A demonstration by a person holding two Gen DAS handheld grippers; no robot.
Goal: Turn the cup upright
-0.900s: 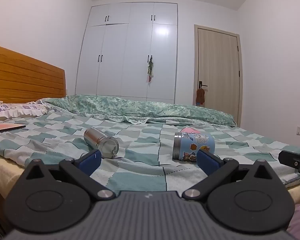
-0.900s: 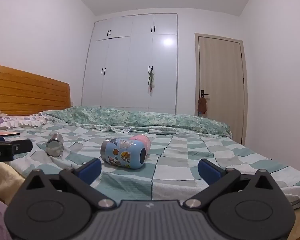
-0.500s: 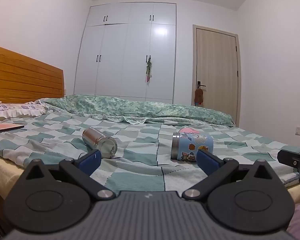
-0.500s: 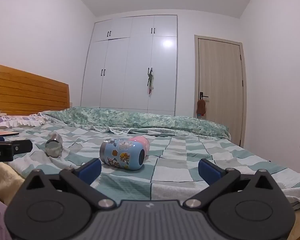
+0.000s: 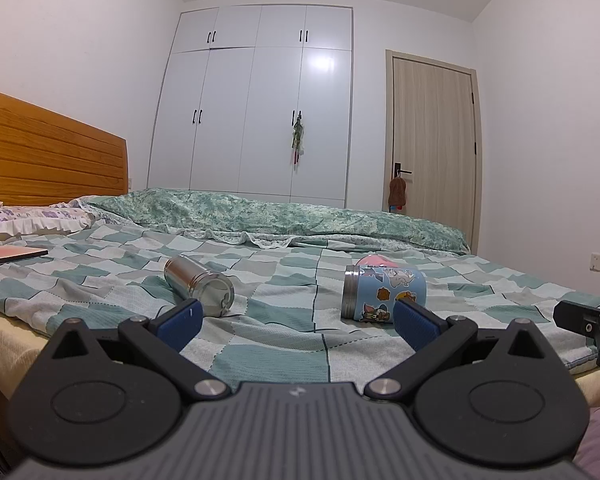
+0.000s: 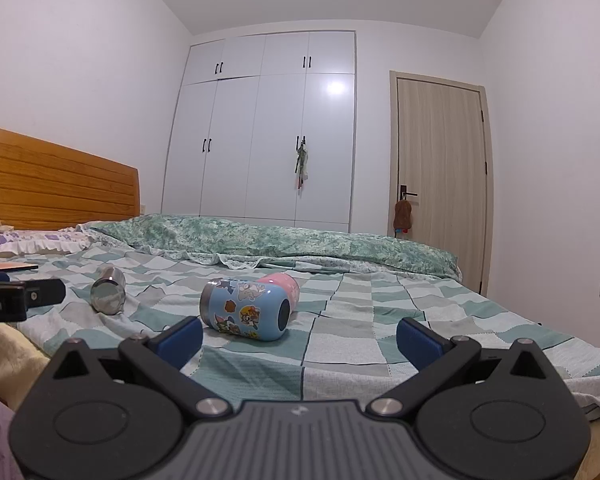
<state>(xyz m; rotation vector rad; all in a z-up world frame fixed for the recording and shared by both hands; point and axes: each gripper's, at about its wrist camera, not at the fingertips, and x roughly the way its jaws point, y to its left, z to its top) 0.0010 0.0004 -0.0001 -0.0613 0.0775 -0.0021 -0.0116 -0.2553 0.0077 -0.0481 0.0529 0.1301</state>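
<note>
The bed [image 5: 284, 360] fills both views, covered by a soft checked quilt [image 5: 292, 312] in teal and white, rumpled and yielding, with a wooden headboard [image 5: 48, 156] at its left end. Three cups lie on their sides on the quilt. The bare steel cup [image 5: 198, 285] lies left of centre; the blue sticker-covered cup [image 6: 246, 310] lies right of it, with a pink cup [image 6: 280, 282] just behind, touching or nearly so.

Your left gripper [image 5: 296, 322] is spread wide and holds nothing; it sits short of the steel cup and is not in contact. Your right gripper [image 6: 300, 338] is likewise spread wide and empty, short of the blue cup, which lies ahead and to the left of its centreline.

Judgement: this is the approach step. Bring the pads across the cylinder's round wall, near mid-length, before closing. Smooth metal and glossy coating will likely slip, so grip firmly. Set the base down flat; the soft quilt may let an upright cup topple.
</note>
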